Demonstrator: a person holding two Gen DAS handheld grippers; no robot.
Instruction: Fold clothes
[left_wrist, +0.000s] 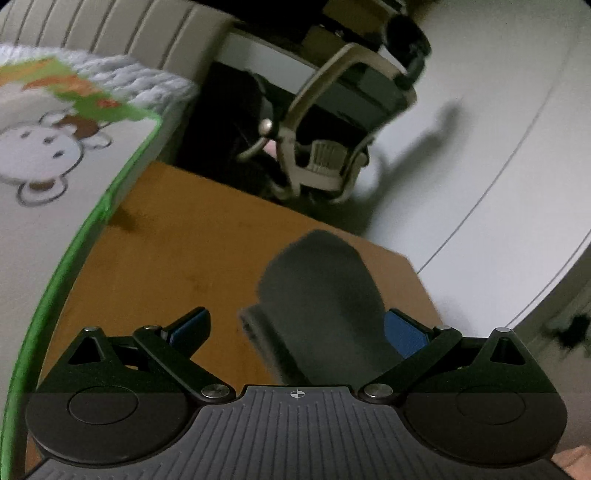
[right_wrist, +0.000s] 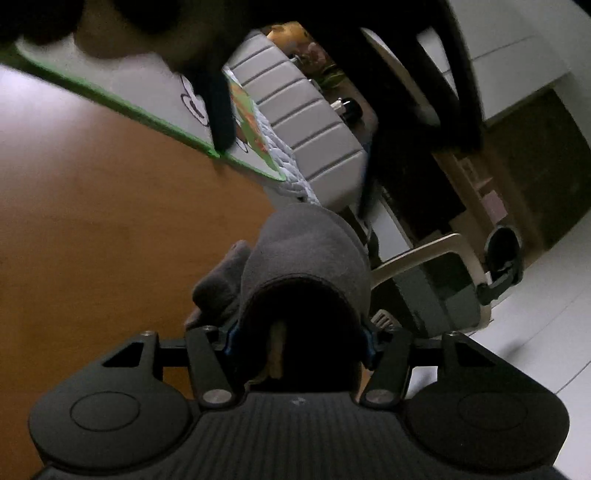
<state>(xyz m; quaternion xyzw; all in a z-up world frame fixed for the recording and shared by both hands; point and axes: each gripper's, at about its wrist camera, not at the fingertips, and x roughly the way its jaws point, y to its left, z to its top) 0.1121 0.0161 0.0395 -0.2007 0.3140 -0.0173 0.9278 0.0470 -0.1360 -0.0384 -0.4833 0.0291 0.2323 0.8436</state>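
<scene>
A dark grey sock (left_wrist: 321, 291) lies between the blue-padded fingers (left_wrist: 404, 334) of my left gripper (left_wrist: 299, 328), which is open wide over the orange-brown table (left_wrist: 177, 251); the sock touches the right pad only. In the right wrist view the same grey sock (right_wrist: 310, 247) is pulled over both fingers of my right gripper (right_wrist: 300, 332). Its cuff is stretched around them, so only slivers of the blue pads (right_wrist: 229, 343) show. The jaws stand apart inside the sock and the fingertips are hidden by the cloth.
A white play mat (left_wrist: 40, 206) with a green border and a cartoon animal lies on the table's left side. Beyond the table edge are an office chair (left_wrist: 332, 122), white floor (left_wrist: 498, 147) and a grey ribbed cushion (right_wrist: 306, 122). A dark blurred shape (right_wrist: 221, 110) hangs over the mat.
</scene>
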